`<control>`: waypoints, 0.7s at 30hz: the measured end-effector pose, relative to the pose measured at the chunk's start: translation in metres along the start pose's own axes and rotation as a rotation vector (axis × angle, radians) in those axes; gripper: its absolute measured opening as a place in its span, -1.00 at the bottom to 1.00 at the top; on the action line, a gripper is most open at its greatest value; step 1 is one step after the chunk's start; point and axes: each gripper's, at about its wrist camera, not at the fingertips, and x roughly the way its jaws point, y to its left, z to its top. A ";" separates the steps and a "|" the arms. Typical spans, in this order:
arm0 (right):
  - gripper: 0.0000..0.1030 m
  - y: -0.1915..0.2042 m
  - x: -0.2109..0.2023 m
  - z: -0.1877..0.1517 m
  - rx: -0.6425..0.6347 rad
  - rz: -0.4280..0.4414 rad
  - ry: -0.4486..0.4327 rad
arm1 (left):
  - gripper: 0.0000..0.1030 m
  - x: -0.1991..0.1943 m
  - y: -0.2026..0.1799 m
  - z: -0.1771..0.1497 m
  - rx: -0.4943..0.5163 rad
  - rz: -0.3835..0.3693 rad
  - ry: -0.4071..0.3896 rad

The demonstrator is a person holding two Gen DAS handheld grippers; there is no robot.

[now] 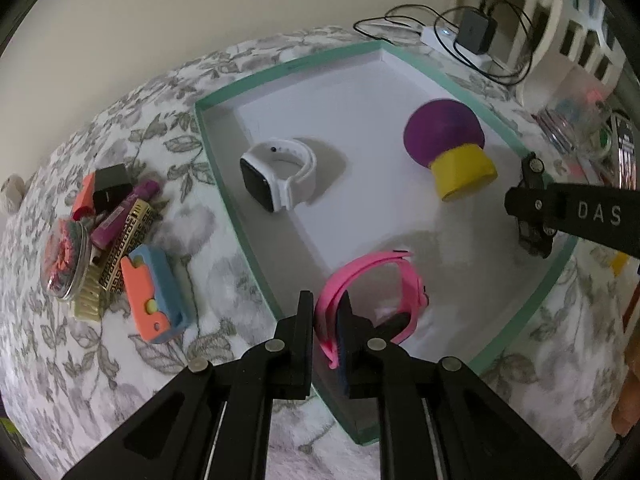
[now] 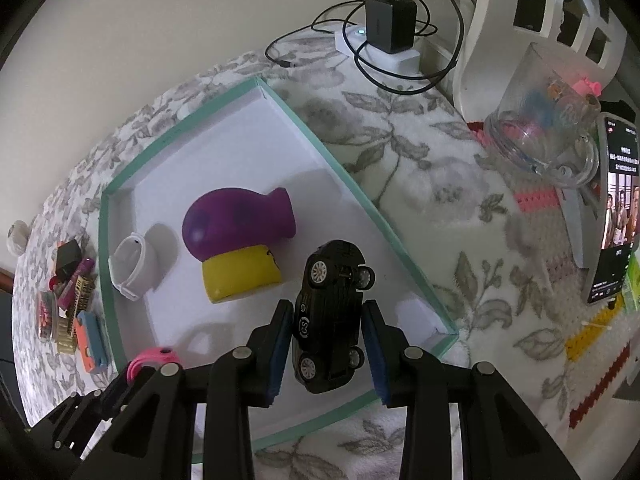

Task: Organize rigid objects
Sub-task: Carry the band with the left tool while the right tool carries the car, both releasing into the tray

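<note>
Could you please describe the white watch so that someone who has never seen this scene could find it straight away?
Look for the shallow white tray with a teal rim on the floral cloth. Inside it, towards the side nearest the pile of small colourful items, stands the white smartwatch with a dark square face, its strap curled into a loop. Its tray neighbours are a purple and yellow mushroom-shaped toy and a pink band.

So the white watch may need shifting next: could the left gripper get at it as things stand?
Probably not yet: the left gripper is shut on the pink band. Once that is released, the white watch lies uncovered in the tray, nothing between.
</note>
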 end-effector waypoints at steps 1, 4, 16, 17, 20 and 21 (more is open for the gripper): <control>-0.28 0.000 0.001 0.000 -0.002 -0.001 0.002 | -0.77 0.001 -0.002 0.000 0.008 -0.002 0.004; -0.28 0.001 0.002 0.000 -0.002 -0.002 0.007 | -0.77 0.005 -0.004 -0.003 0.024 -0.022 0.025; -0.26 0.006 0.002 0.001 -0.031 -0.005 0.009 | -0.77 0.010 0.018 -0.004 -0.038 0.005 0.054; -0.26 0.007 0.002 0.001 -0.036 -0.006 0.009 | -0.77 0.010 0.021 -0.004 -0.048 0.003 0.057; -0.26 0.011 0.002 0.001 -0.057 -0.011 0.013 | -0.77 0.011 0.028 -0.004 -0.080 -0.004 0.063; -0.26 0.013 0.003 0.001 -0.064 -0.013 0.016 | -0.77 0.011 0.029 -0.003 -0.085 -0.010 0.064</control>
